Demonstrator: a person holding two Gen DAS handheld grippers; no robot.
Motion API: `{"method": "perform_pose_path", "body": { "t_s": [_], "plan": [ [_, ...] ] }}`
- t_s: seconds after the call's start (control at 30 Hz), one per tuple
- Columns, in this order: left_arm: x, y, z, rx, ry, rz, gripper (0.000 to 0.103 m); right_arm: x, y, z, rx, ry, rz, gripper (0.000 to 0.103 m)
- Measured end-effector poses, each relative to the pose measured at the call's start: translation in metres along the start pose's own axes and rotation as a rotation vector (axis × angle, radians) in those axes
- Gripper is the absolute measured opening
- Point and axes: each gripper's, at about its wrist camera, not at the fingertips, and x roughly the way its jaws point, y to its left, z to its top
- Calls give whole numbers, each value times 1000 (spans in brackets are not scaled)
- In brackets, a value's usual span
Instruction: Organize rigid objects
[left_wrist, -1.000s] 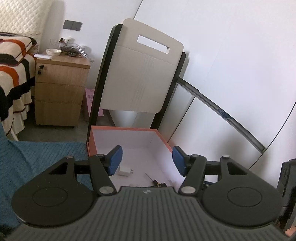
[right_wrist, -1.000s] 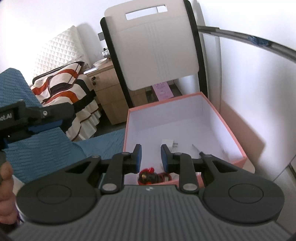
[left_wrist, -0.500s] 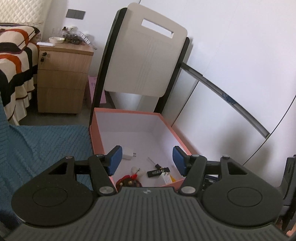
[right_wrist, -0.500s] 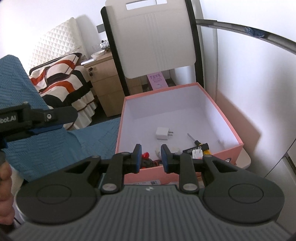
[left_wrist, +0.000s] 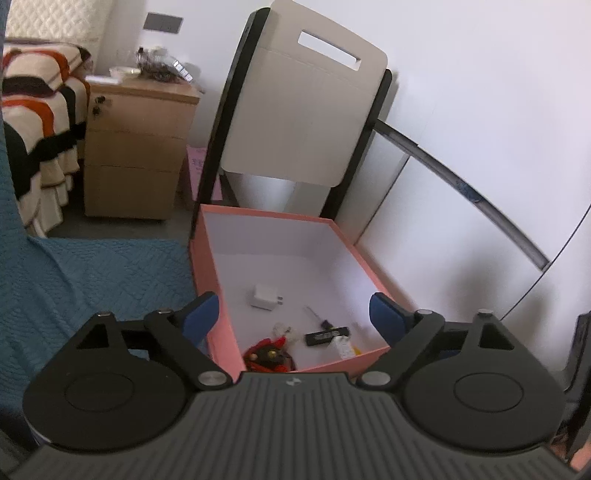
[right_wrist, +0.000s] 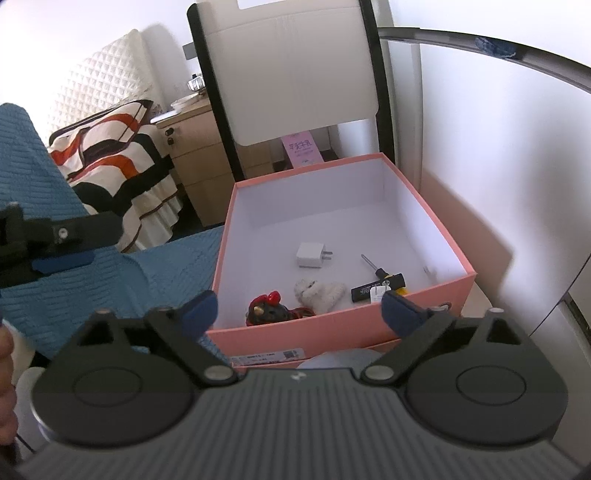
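Right wrist view: both tools spread wide and empty, right tool (right_wrist: 299, 306) and left tool (left_wrist: 293, 314) above near rim of pink box (right_wrist: 436, 221) holding charger (right_wrist: 310, 255), screwdriver (right_wrist: 373, 267), toys; best lowered straight in, clear of walls.

Pink box (right_wrist: 332, 334), white charger (right_wrist: 309, 256), blue quilted blanket (left_wrist: 92, 273), blue-tipped fingers (left_wrist: 201, 314)

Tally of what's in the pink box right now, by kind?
In the pink box:
White plug adapter: 1
Screwdriver: 1
Black stick-shaped item with a white label: 1
White fluffy toy: 1
Black-and-red toy: 1
Small yellow-and-white item, partly hidden by the box wall: 1
Total: 6
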Motion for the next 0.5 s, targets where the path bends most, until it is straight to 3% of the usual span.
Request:
{"method": "perform_pose_path", "body": {
  "t_s": [0.5],
  "plan": [
    [5,3,-2,-8,29,34,94,2,2,2,-28,18,-29,103]
  ]
}}
